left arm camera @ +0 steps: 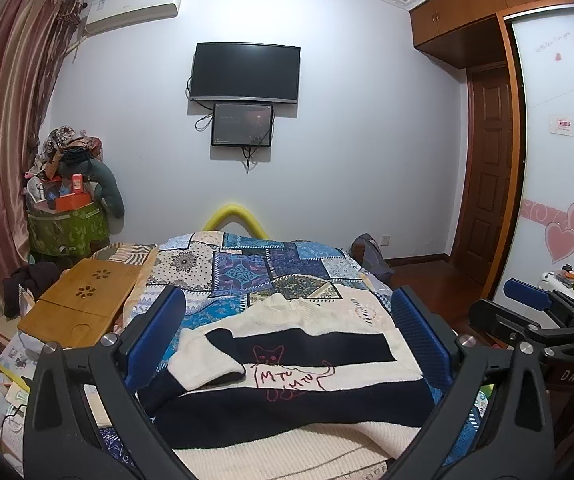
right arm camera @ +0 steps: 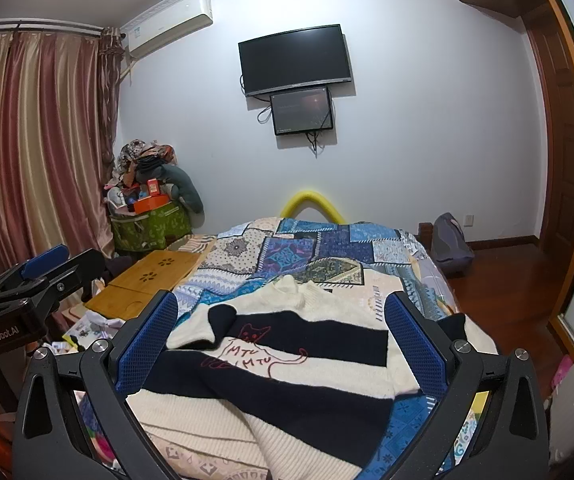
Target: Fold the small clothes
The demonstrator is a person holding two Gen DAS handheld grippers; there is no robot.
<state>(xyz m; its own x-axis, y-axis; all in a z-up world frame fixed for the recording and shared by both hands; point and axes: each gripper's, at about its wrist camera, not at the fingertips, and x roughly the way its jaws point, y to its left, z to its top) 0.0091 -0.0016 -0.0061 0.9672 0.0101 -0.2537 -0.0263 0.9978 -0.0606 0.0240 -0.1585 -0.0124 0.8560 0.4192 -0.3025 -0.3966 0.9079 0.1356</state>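
Cream-and-navy striped sweater (left arm camera: 287,364) with a red cat outline lies flat on the patchwork bedspread (left arm camera: 247,268), one sleeve folded across its chest. Left claw (left arm camera: 287,340) and right claw (right arm camera: 283,340) both hover above it, spread wide, gripping nothing.

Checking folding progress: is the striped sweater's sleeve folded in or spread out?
Folded in on one side: a sleeve lies across the sweater's chest beside the cat drawing. The other sleeve's position is unclear.

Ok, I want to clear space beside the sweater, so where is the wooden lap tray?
In both views the lap tray lies at the bed's left edge, left of the sweater, near the green bag.
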